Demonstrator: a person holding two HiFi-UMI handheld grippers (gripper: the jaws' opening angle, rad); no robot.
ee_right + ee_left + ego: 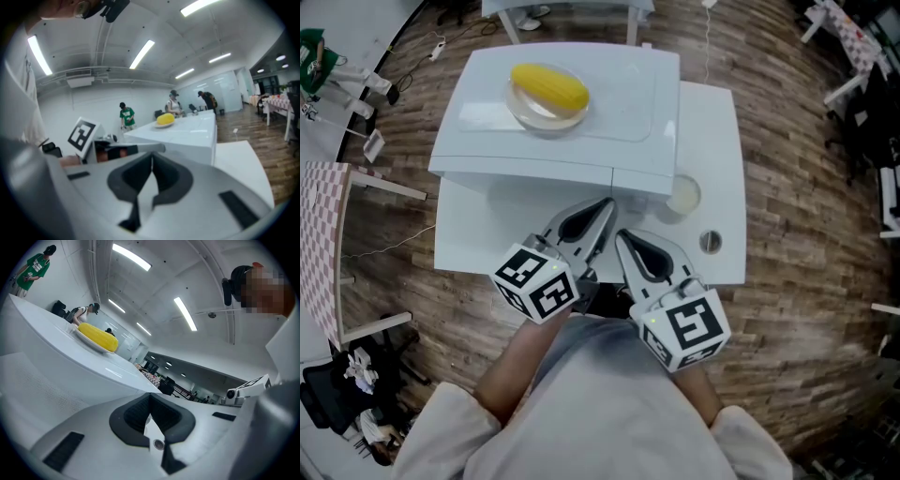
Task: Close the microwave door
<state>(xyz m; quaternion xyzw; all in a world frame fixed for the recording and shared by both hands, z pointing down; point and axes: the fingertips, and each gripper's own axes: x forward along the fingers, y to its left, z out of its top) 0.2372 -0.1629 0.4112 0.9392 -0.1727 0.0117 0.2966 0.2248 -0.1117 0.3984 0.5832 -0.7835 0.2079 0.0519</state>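
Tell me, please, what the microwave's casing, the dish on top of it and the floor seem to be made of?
The microwave casing is glossy white with sheen streaks on top: painted metal or plastic, I cannot tell which. The dish has a pale, shiny rim, likely glass or ceramic. The floor shows brown grained planks: wood or wood-look laminate.

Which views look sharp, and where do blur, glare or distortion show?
Head view: sharp, evenly lit, edges bowed. Left gripper view: heavy fisheye bending, bright ceiling lights, corn crisp. Right gripper view: softer overall, right tool blurred up close.
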